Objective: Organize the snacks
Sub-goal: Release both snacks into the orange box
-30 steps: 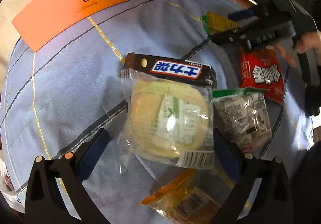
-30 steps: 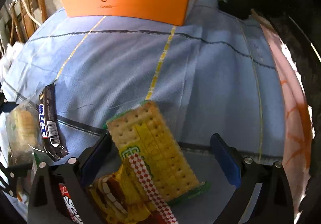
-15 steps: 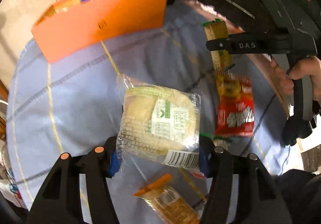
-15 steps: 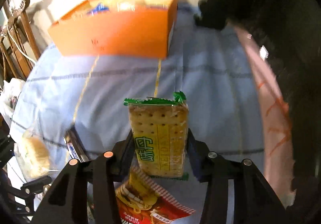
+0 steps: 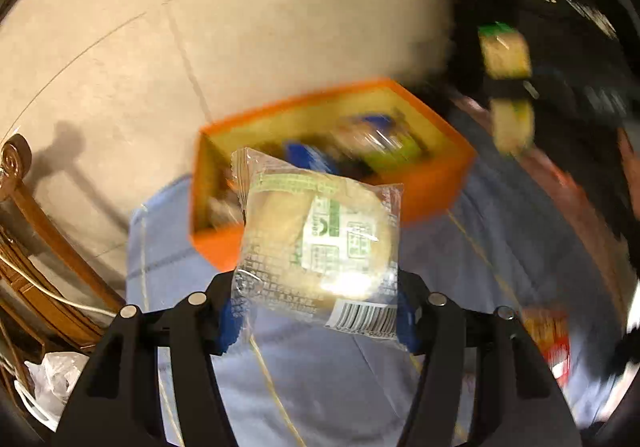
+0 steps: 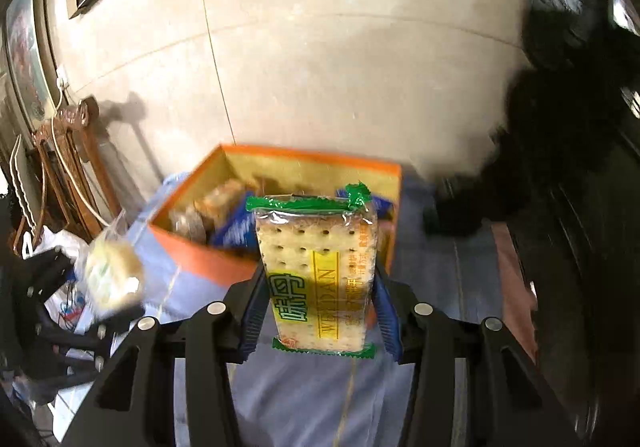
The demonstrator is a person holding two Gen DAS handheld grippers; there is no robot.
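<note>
My left gripper (image 5: 318,317) is shut on a clear-wrapped round bun (image 5: 320,239) and holds it in the air in front of the open orange box (image 5: 432,183). My right gripper (image 6: 318,307) is shut on a green-edged pack of crackers (image 6: 320,267), held upright before the same orange box (image 6: 200,251). The box holds several snacks. The bun also shows blurred at the left of the right wrist view (image 6: 114,273), and the crackers at the upper right of the left wrist view (image 5: 508,87).
A blue cloth (image 5: 320,387) covers the table. A red snack bag (image 5: 548,339) lies on it at the right. Wooden chairs (image 6: 68,175) stand at the left by a tiled wall. A dark object (image 6: 532,167) sits behind the box at the right.
Both grippers closed on their snacks, the left on the bun and the right on the crackers. Both lifted them off the cloth and toward the orange box.
</note>
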